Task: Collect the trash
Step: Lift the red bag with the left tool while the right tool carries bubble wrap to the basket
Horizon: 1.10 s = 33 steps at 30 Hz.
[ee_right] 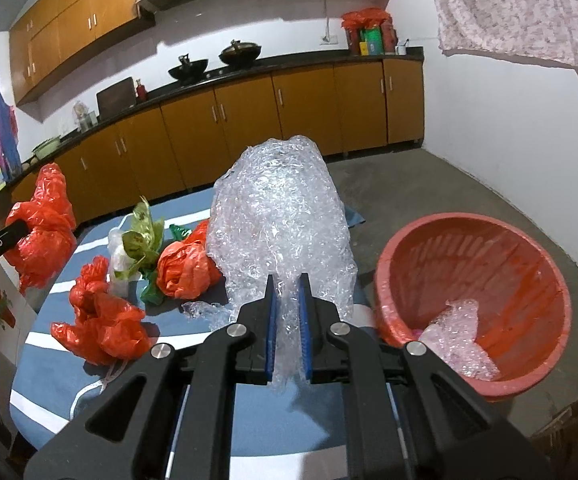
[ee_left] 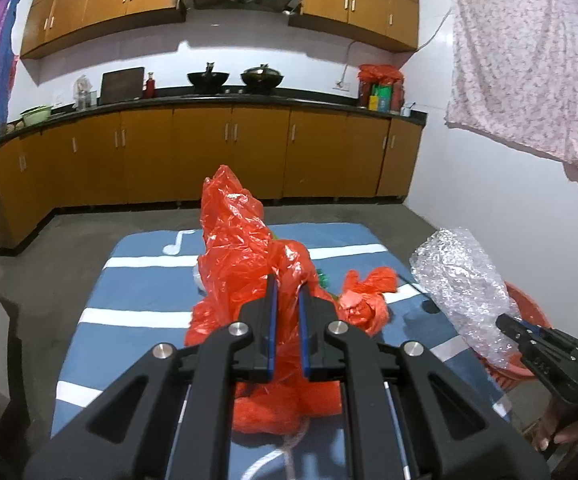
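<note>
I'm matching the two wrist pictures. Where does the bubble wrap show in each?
Left wrist: the bubble wrap is at the right edge, pinched by the right tool.
Right wrist: it fills the centre, above that tool's fingers.
Shared landmark: the red basket beside the wrap.

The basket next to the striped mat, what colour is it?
The basket is red, a slatted plastic one; the right wrist view shows it best.
</note>
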### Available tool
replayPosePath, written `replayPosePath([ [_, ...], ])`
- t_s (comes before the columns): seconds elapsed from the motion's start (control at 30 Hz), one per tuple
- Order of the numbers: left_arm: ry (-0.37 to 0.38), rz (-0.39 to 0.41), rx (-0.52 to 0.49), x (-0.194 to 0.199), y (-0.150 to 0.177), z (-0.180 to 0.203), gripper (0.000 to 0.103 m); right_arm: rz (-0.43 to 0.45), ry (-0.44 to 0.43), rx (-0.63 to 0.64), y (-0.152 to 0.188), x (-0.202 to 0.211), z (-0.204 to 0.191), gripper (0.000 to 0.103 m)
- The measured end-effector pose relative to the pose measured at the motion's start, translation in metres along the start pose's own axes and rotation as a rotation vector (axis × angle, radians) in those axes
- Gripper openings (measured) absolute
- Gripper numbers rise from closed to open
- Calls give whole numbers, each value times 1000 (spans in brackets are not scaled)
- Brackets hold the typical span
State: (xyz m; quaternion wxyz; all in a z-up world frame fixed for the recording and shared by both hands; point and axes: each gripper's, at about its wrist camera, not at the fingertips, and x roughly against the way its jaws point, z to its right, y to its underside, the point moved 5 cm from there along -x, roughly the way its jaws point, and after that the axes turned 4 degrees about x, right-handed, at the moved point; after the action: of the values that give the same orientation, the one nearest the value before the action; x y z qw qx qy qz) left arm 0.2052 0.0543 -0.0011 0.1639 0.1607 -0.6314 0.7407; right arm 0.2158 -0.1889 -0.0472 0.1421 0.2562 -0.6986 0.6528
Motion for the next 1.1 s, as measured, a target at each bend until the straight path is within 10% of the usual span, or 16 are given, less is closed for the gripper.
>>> replayPosePath([
  [1.1, 444, -99, -204, -49, 40, 252, 10, 61, 316, -218, 13, 54, 165, 10],
])
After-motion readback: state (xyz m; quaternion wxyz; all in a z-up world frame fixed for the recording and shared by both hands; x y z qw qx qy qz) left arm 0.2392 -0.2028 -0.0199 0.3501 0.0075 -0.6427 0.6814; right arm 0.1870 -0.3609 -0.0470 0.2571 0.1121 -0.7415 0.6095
